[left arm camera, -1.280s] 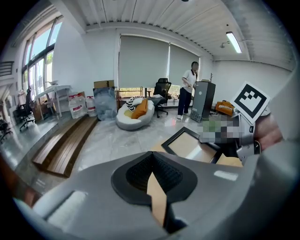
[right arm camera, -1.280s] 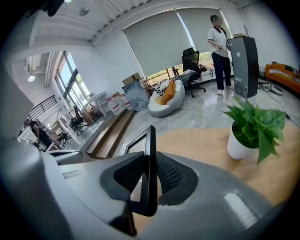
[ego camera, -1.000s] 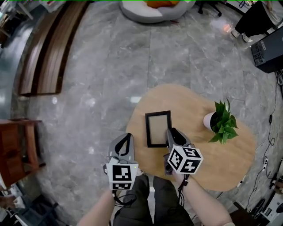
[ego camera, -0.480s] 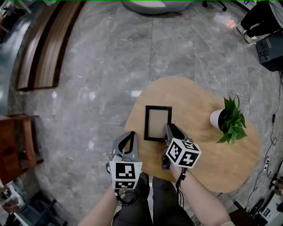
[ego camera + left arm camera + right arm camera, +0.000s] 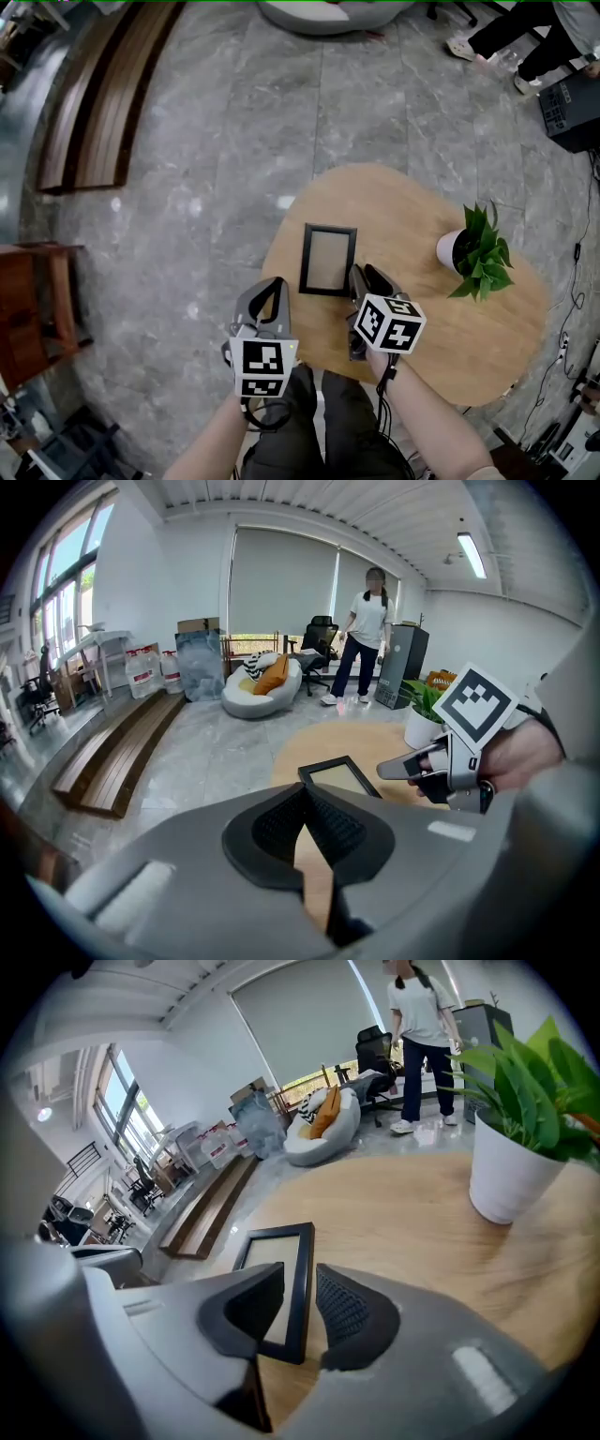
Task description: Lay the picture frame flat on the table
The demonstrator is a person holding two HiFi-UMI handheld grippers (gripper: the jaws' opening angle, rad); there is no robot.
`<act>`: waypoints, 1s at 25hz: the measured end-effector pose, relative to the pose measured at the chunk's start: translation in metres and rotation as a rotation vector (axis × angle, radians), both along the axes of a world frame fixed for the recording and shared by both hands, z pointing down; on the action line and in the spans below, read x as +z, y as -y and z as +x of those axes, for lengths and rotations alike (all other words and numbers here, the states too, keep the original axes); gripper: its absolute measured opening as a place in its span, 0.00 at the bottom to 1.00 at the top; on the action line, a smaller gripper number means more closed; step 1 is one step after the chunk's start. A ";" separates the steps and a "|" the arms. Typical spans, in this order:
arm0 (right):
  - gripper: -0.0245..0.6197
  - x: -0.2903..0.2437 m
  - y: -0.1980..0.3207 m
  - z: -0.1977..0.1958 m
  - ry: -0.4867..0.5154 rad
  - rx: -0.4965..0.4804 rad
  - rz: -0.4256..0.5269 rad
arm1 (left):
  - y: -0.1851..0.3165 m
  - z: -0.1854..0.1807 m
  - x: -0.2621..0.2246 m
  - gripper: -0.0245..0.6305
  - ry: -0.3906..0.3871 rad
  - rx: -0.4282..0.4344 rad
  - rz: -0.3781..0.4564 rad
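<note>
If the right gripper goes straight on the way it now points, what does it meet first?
Likely the picture frame, lying flat on the table: its right edge stands between the right gripper's jaws, which have just been opening. Depth is unclear.

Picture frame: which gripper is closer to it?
Right. The right gripper, jaws just opening, straddles a rail of the picture frame; the left gripper sits apart, beside the table.
</note>
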State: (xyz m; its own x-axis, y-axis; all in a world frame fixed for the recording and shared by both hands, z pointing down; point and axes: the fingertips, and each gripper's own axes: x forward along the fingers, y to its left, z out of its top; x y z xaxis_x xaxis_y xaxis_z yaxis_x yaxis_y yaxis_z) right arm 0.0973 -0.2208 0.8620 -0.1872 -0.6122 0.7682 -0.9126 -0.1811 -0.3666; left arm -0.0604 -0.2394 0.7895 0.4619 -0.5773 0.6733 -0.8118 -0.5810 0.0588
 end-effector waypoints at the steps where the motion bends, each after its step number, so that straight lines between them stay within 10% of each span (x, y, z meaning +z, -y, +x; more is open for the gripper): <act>1: 0.20 -0.007 -0.001 0.003 -0.001 -0.001 0.003 | 0.000 0.000 -0.006 0.07 0.002 0.003 0.004; 25: 0.04 -0.328 -0.015 0.005 -0.075 -0.235 0.391 | -0.013 0.011 -0.248 0.07 -0.048 0.058 0.241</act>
